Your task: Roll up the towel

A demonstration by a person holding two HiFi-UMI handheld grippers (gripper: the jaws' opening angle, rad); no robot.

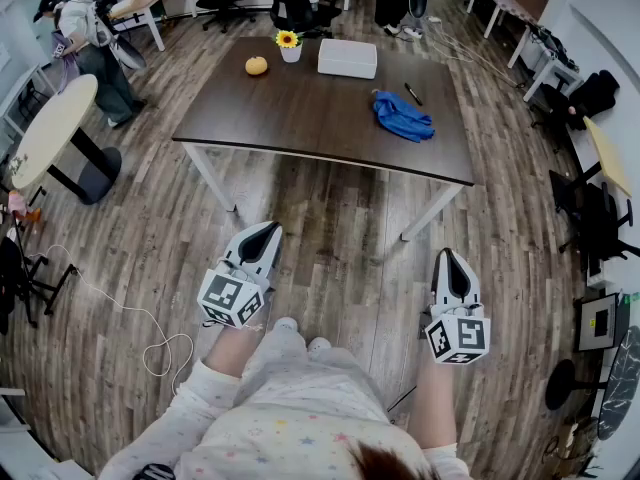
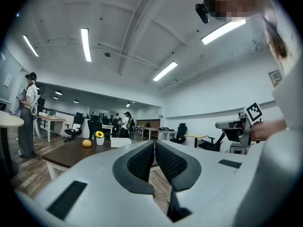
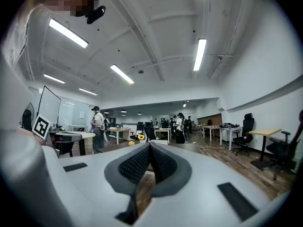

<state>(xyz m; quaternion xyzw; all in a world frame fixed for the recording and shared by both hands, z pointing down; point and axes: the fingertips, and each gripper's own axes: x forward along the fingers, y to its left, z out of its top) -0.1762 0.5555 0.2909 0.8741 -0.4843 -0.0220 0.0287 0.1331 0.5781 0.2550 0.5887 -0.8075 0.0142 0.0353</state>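
Note:
A crumpled blue towel point(image 1: 403, 116) lies on the right part of the dark brown table point(image 1: 300, 118), far ahead of both grippers. My left gripper point(image 1: 268, 230) is held level over the wooden floor, short of the table's near edge, its jaws shut with nothing between them. My right gripper point(image 1: 447, 258) hangs likewise to the right, jaws shut and empty. In the left gripper view the pads point(image 2: 142, 162) meet at the tips point(image 2: 154, 142); in the right gripper view the jaw tips point(image 3: 149, 144) also touch. The towel is hidden in both gripper views.
On the table's far side stand an orange fruit point(image 1: 256, 65), a sunflower in a white pot point(image 1: 289, 45), a white box point(image 1: 347, 58) and a black pen point(image 1: 413, 93). A round table point(image 1: 50, 128) and a person point(image 1: 95, 48) are at the left; a white cable point(image 1: 150, 338) lies on the floor.

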